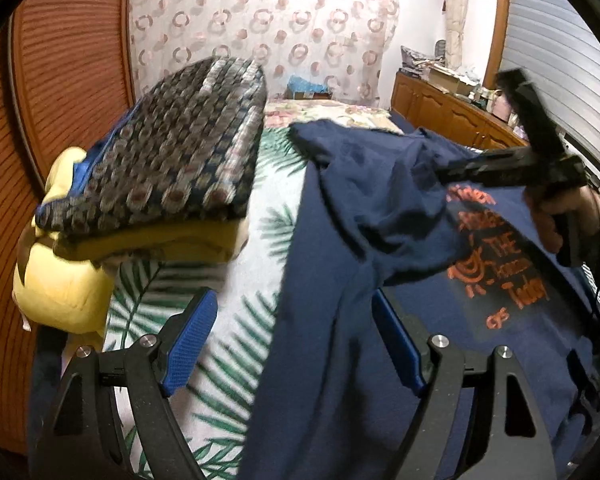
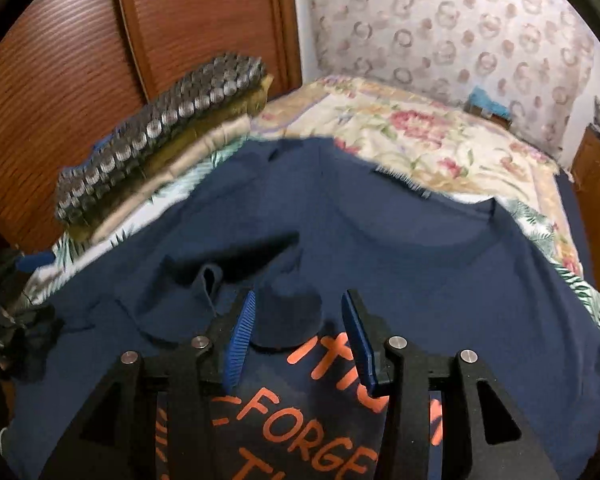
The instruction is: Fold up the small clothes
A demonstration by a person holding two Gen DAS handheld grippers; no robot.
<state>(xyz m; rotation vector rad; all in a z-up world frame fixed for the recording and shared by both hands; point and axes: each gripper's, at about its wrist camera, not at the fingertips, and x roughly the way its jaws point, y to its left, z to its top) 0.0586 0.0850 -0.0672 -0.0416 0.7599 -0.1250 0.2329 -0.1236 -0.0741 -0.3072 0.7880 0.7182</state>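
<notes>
A: Tee?
B: Navy t-shirt (image 2: 420, 248) spread on the leaf-print bed sheet (image 1: 236, 320), print up, one part bunched

A: Tongs?
B: Left gripper (image 1: 292, 344) wide apart, empty. Right gripper (image 2: 298, 332) parted, fold between, not pinched

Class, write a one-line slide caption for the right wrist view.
Right gripper, jaws open, above a navy T-shirt spread on the bed.

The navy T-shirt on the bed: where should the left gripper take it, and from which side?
Probably its near left edge: the navy T-shirt lies there as a free hem on the leaf-print sheet. The open left gripper already straddles it, so come from above.
</notes>
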